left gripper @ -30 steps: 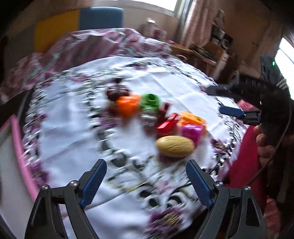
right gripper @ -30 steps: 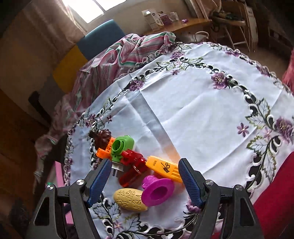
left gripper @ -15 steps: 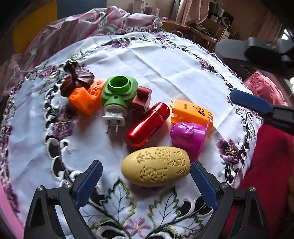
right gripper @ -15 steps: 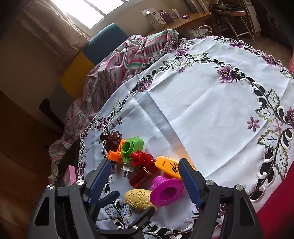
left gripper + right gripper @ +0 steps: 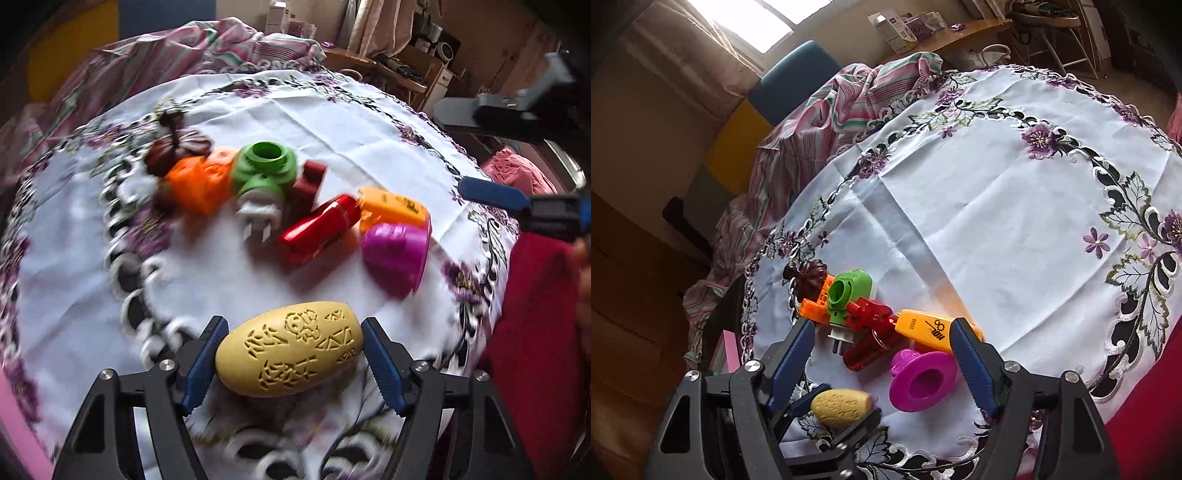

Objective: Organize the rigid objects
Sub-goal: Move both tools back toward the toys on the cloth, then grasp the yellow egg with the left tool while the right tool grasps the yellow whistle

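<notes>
Closing on: the left gripper (image 5: pixel 291 360) has just been narrowing its jaws around the yellow egg (image 5: pixel 290 352), which lies at the tablecloth's (image 5: pixel 997 206) near edge; pads at its ends, contact unclear.
Right gripper (image 5: pixel 882 356): spread, empty, hovering above the toys.
Risk: the rounded egg may squirt out endwise or roll off the edge.

Left wrist view: motion blur smears orange block (image 5: pixel 199 182), green plug adapter (image 5: pixel 264 173), red bottle (image 5: pixel 319 229); print on bottle unreadable. Beside yellow egg (image 5: pixel 290 352), pad contact uncertain. Right wrist view: yellow egg half hidden behind left gripper (image 5: pixel 831 413). Right gripper (image 5: pixel 517 201) cut off at frame edge beyond egg.
</notes>
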A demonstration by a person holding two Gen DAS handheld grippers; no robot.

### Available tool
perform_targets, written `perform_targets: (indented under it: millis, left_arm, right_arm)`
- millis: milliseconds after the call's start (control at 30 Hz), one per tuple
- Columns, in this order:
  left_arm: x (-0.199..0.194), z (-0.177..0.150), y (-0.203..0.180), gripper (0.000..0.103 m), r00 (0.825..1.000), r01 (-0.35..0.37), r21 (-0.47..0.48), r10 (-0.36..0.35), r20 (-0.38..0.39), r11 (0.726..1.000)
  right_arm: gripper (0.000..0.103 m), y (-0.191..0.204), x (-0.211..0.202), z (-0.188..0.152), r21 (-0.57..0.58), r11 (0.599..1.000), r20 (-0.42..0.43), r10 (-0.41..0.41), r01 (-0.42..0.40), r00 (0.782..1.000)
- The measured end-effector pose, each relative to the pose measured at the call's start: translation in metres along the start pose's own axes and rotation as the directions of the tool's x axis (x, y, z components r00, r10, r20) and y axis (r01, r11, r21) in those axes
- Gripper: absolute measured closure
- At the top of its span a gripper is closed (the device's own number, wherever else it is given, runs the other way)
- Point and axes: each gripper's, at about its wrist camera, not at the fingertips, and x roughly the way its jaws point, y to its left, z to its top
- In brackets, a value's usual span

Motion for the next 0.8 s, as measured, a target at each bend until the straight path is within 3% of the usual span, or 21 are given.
perform_targets:
  millis: [100,200,300,400,533,667,733,800]
  left_arm:
    - [-0.012,-0.017,0.011,0.029,1.0,-0.015,-0.017,0.015,0.005,1.0]
    - [-0.019,-0.03,0.021,0.029,1.0,-0.022,-0.027,0.022,0.01,0.999]
    - [-0.025,-0.04,0.029,0.029,0.999,-0.028,-0.036,0.029,0.024,0.999]
    - [-0.027,-0.043,0.034,0.029,0.999,-0.023,-0.054,0.025,0.034,0.998]
    - [-0.027,-0.044,0.035,0.029,0.999,-0.021,-0.064,0.024,0.042,0.998]
    - [-0.027,-0.044,0.036,0.029,0.999,-0.018,-0.07,0.021,0.048,0.997]
    - [-0.028,-0.044,0.036,0.029,0.998,-0.019,-0.071,0.022,0.051,0.997]
    - [-0.028,-0.045,0.035,0.029,0.998,-0.025,-0.065,0.029,0.057,0.998]
  right_arm:
    - [0.026,0.002,0.011,0.003,-0.014,0.999,-0.067,-0.052,0.052,0.996]
    - [0.026,0.013,0.025,0.013,-0.105,0.981,-0.119,-0.177,0.165,0.977]
    - [0.034,0.03,0.049,0.02,-0.321,0.907,-0.169,-0.34,0.274,0.925]
    - [0.051,0.037,0.07,0.022,-0.438,0.844,-0.21,-0.43,0.309,0.878]
    - [0.054,0.038,0.092,0.021,-0.512,0.801,-0.258,-0.488,0.31,0.834]
    - [0.056,0.038,0.106,0.016,-0.539,0.782,-0.285,-0.519,0.313,0.806]
    - [0.078,0.034,0.112,0.013,-0.544,0.773,-0.292,-0.539,0.326,0.79]
    - [0.078,0.034,0.107,0.016,-0.532,0.778,-0.272,-0.53,0.333,0.803]
